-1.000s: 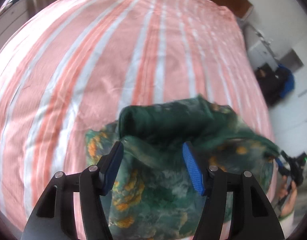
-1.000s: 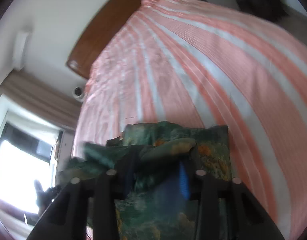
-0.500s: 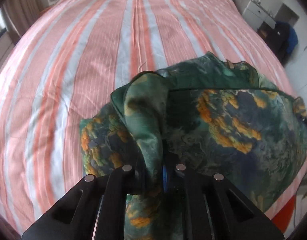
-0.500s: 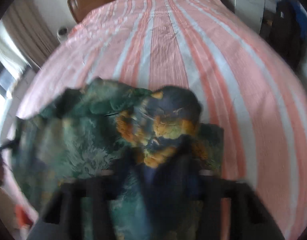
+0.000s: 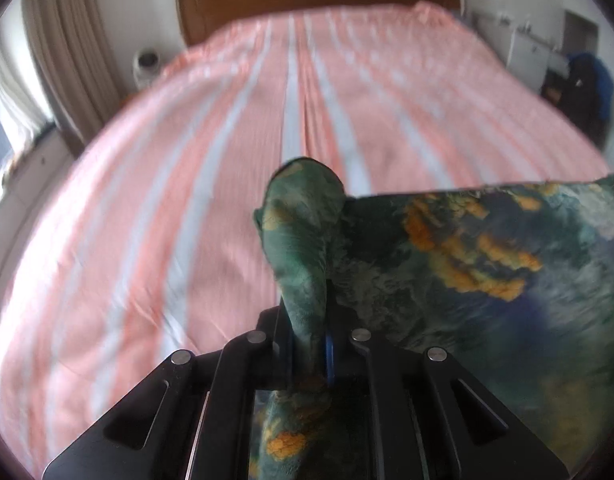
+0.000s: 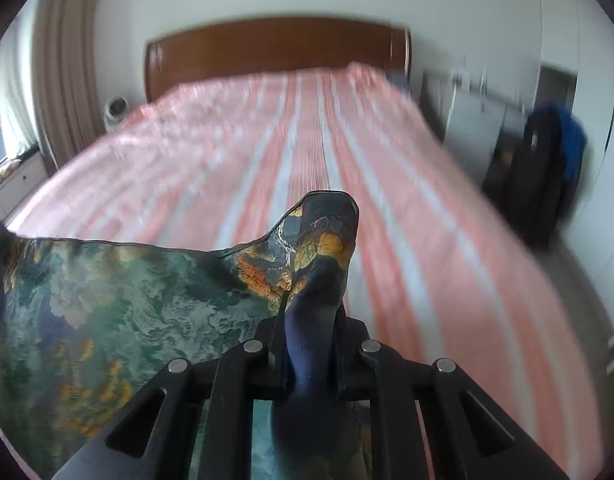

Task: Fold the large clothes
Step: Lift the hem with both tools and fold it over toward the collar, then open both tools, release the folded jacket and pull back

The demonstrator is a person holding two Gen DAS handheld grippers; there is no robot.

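Above the bed (image 5: 187, 220), garment (image 5: 487, 260) now stretched taut.

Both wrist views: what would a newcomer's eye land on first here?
The green floral cloth, stretched in mid-air between the two tools above the foot of the bed. The left tool and the right tool are each shut on a bunched corner of it. Behind lies the pink striped bedspread, running up to a brown wooden headboard.
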